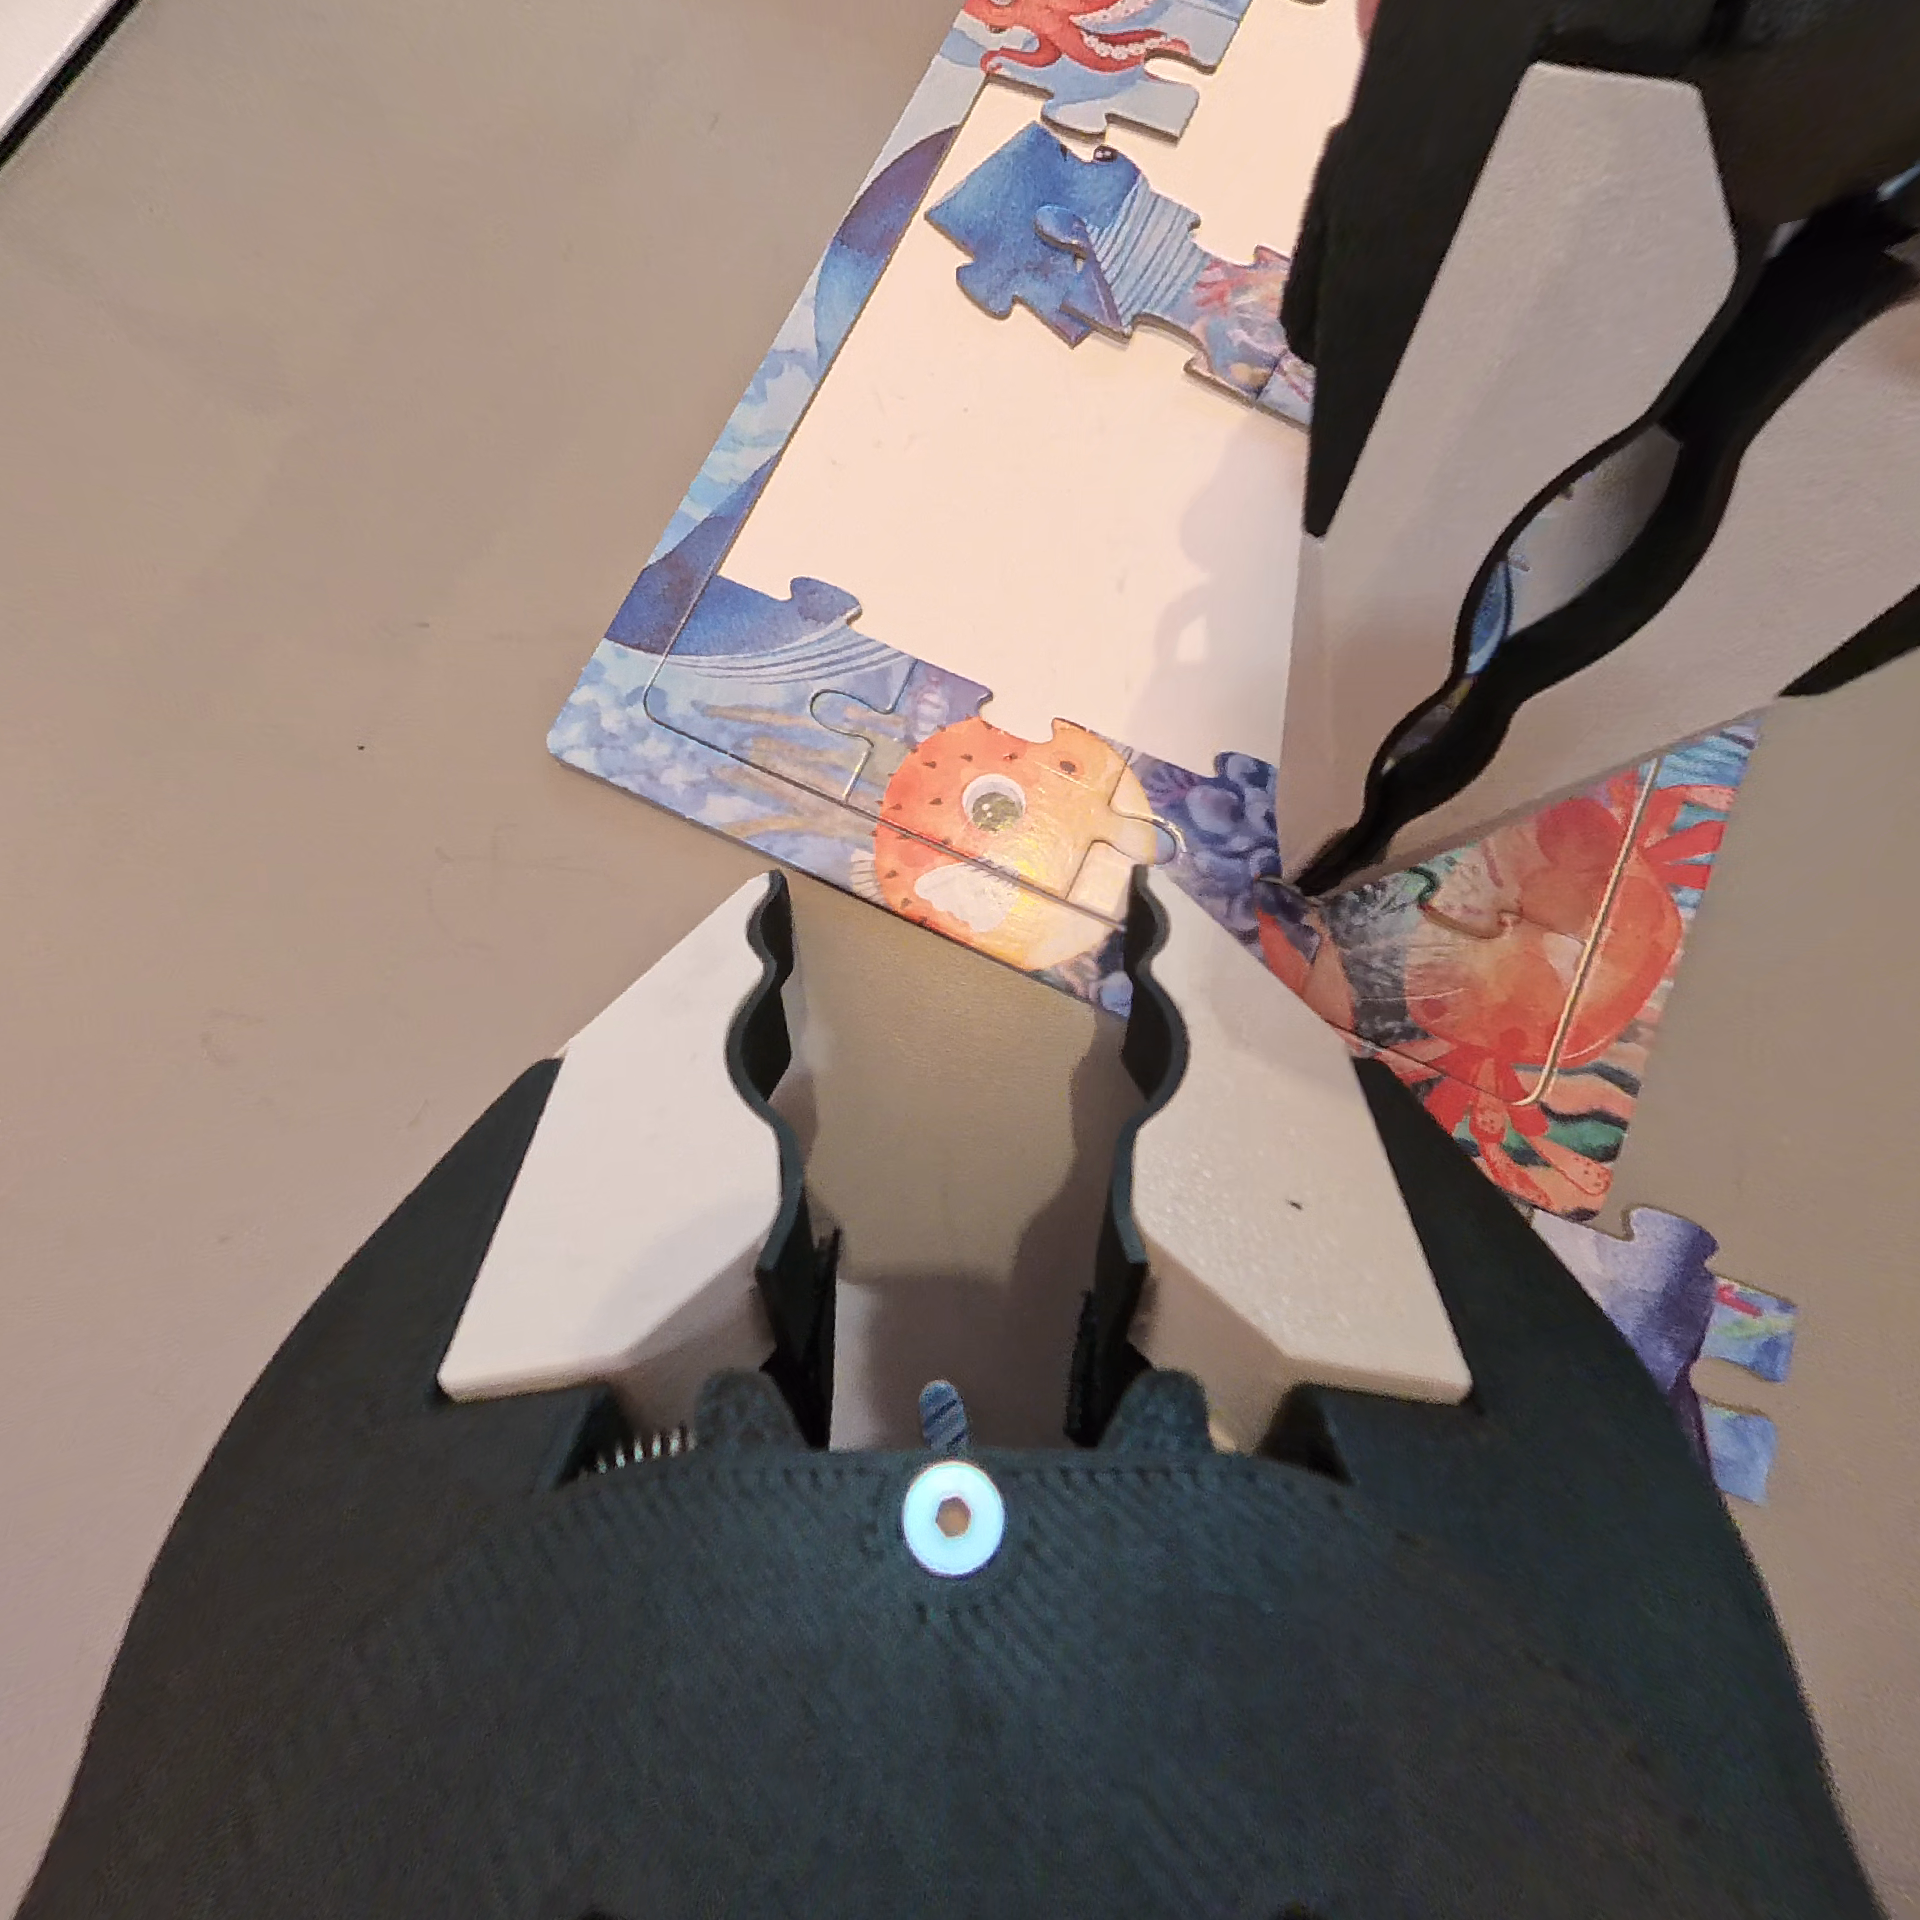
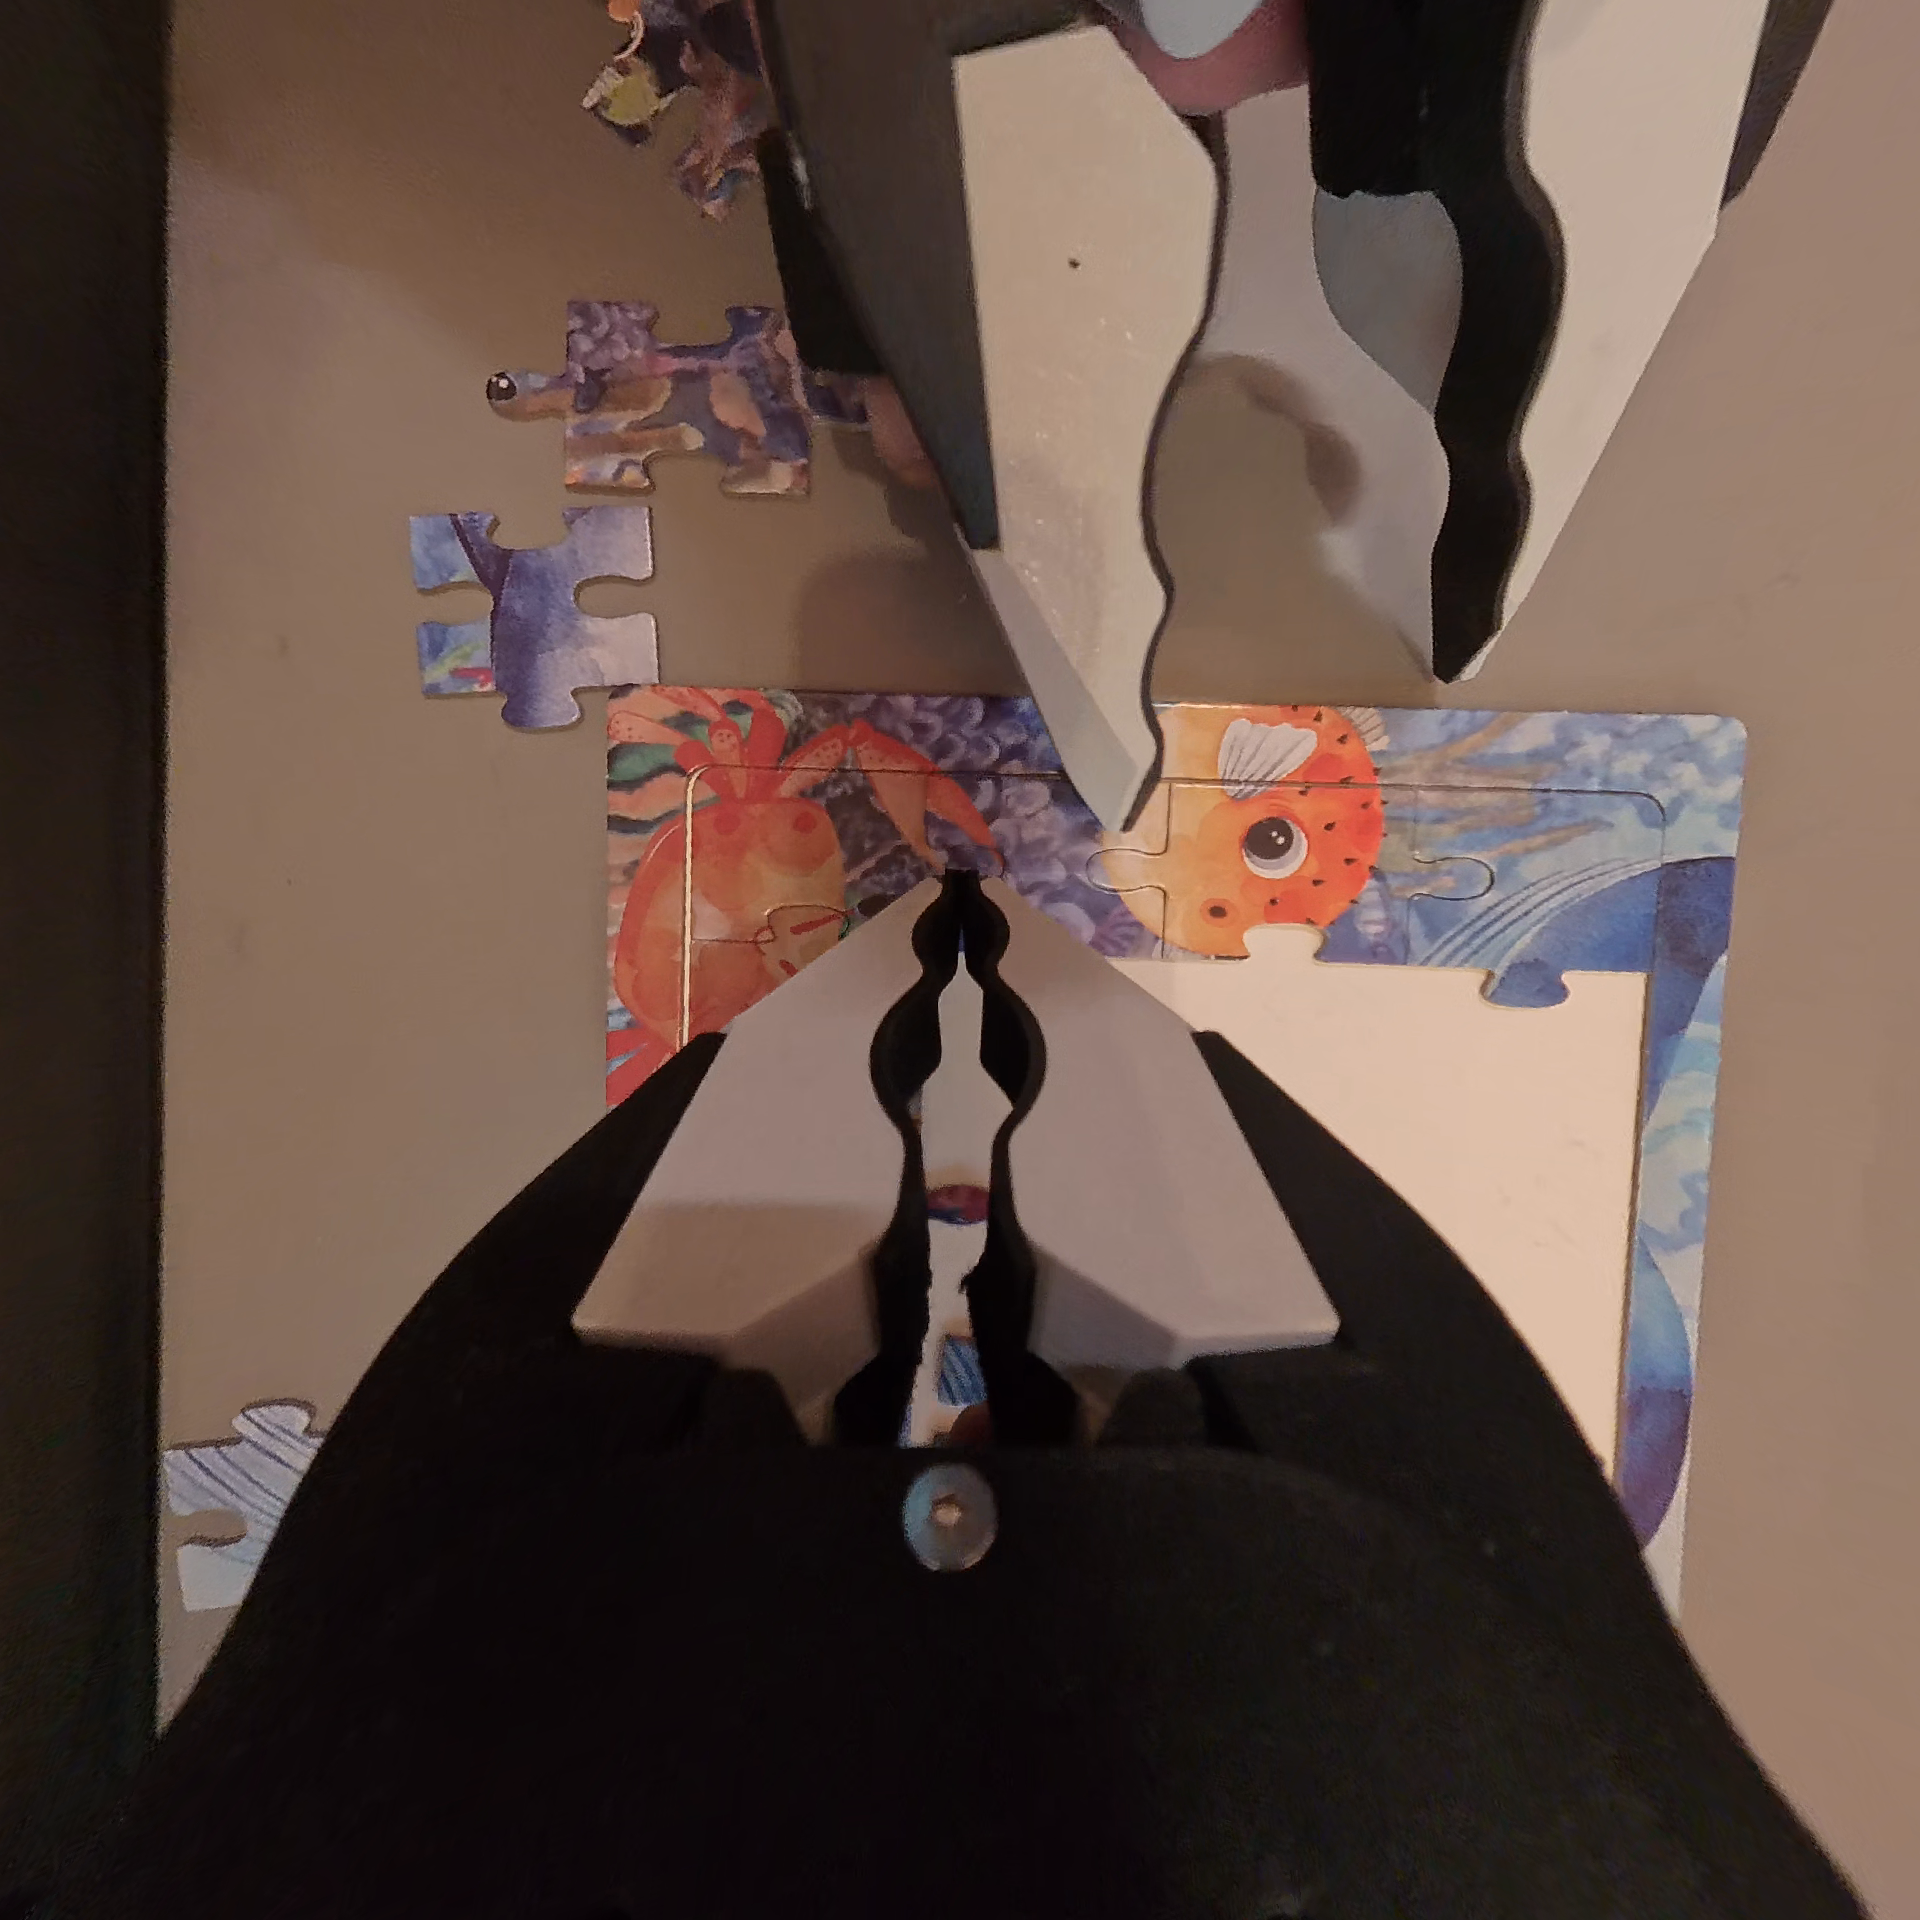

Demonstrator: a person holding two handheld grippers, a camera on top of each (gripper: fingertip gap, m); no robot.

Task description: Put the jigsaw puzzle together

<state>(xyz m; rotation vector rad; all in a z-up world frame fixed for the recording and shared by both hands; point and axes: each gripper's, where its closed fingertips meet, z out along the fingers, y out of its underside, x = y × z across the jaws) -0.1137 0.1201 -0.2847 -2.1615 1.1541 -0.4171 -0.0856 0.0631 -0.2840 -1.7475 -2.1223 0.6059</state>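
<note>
The left hand-held gripper [image 1: 956, 894] stands with its jaws wide apart and nothing between them, its tips at the near edge of the puzzle tray [image 2: 1704, 935], over the placed orange pufferfish piece [image 2: 1278, 842]. The right hand-held gripper [image 2: 961, 883] is pinched almost closed, its tips pressed down on the purple coral piece [image 2: 1039, 862] in the bottom row, next to the orange crab [image 2: 748, 862]; whether it grips anything I cannot tell.

The tray's bottom row is filled from crab to whale-tail corner, and behind it the pale bare tray floor [image 2: 1382, 1174] lies open to the right of the right gripper. Farther ahead of the left gripper, a blue whale piece [image 1: 1070, 229] and an octopus piece [image 1: 1091, 52] lie in the tray's far part.

Loose pieces lie off the tray on the beige surface [image 2: 343, 935], left of the right gripper: a blue-purple piece [image 2: 540, 613] just beside the tray corner, a purple coral-patterned piece [image 2: 675, 400] beyond it, and a pale striped piece [image 2: 234, 1496] near the surface's left edge, where a dark strip begins.
</note>
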